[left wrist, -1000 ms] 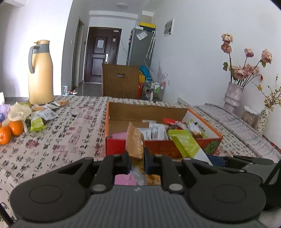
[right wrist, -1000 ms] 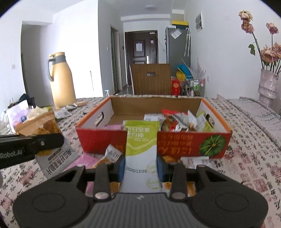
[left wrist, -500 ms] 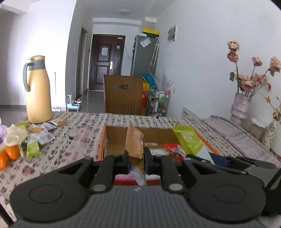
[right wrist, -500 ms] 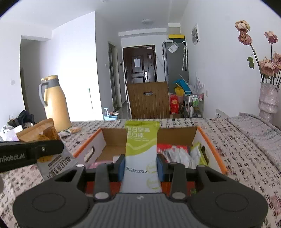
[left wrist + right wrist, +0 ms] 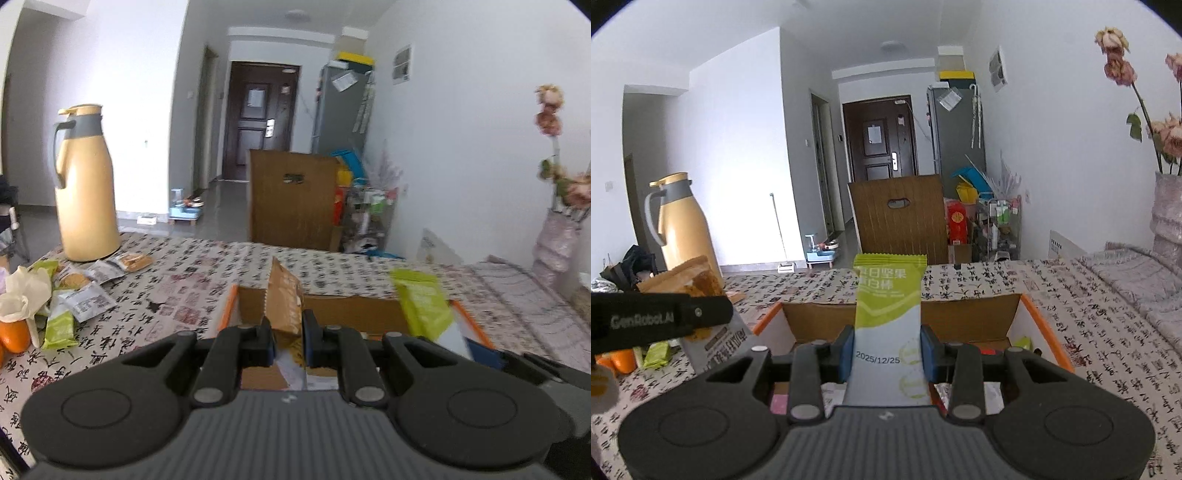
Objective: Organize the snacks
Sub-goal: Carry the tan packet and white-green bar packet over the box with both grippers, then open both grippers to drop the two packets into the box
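I have a snack in each hand, and what matters now is where the cardboard box [image 5: 1027,321] lies from them: ahead and below, its open top under both packets.

My right hand-held gripper [image 5: 886,349] is clamped part-way on a green and white snack bar [image 5: 888,317]. The bar stands upright between the blue pads, its long axis running straight forward and up along the fingers, its top edge above the box's far wall. From this wrist view the box spreads to both sides of the bar, so I judge this hand to be about centred over it, with packets already lying in its right end.

My left hand-held gripper [image 5: 287,338] is pinched fully closed on a brown snack packet [image 5: 284,306], held on edge, also pointing forward. In its view the box's orange-rimmed left wall [image 5: 227,314] sits just left of the packet, so this hand is over the box's left end.

Both hands look near the box, side by side; I cannot tell which is nearer. The next move, as I judge it, is to lower each packet and let it go. More loose snacks [image 5: 85,299] wait on the table [image 5: 192,291] far left, beside the yellow flask [image 5: 86,188].
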Available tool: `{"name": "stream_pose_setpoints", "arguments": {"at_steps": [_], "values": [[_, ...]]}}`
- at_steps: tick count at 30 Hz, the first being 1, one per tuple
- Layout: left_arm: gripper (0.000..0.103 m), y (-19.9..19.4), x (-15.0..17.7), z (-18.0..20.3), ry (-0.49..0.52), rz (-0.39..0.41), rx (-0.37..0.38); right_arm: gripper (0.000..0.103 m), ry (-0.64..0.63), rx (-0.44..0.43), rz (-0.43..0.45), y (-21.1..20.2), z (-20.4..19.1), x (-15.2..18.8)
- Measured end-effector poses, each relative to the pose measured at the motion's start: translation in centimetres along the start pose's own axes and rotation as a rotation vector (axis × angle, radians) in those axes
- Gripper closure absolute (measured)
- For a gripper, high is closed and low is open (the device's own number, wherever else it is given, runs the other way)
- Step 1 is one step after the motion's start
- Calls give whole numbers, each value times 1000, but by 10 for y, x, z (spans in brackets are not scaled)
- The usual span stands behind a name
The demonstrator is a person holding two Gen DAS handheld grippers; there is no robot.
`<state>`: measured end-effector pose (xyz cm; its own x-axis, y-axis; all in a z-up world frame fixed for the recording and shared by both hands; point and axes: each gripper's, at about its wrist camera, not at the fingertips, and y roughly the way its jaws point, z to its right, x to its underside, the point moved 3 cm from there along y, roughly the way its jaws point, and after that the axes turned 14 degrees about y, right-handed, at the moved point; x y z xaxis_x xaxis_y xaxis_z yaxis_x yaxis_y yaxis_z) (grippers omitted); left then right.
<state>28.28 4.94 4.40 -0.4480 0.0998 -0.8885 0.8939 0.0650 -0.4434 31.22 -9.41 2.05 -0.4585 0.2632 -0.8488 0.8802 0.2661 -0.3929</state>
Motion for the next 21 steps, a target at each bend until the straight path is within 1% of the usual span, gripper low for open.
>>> {"name": "stream_pose_setpoints", "arguments": {"at_steps": [5,7,11,13,15,16,17,18,19,20,21], "values": [[89,22,15,-2,-9,-37,-8,68,15,-1,-8,15,11,10],[89,27,19,-2,-8,-45,-7,68,23,1,-25,20,15,15],[89,32,26,0,5,-60,6,67,26,10,-46,23,20,21],[88,30,28,0,3,-49,11,66,25,10,-49,22,21,22],[72,27,29,1,-9,-34,13,63,34,17,-47,22,23,22],[51,26,30,-1,-17,-25,16,63,45,25,-44,21,25,22],[29,24,30,-2,-25,-16,3,61,52,30,-44,20,27,21],[20,22,30,-3,-27,-6,-18,50,61,33,-41,18,29,21],[8,18,30,-3,-27,10,-39,41,72,37,-31,17,32,20],[0,15,28,-4,-29,22,-52,21,79,42,-21,15,33,19],[0,13,27,-5,-35,34,-57,6,82,46,-10,12,34,18]]}}
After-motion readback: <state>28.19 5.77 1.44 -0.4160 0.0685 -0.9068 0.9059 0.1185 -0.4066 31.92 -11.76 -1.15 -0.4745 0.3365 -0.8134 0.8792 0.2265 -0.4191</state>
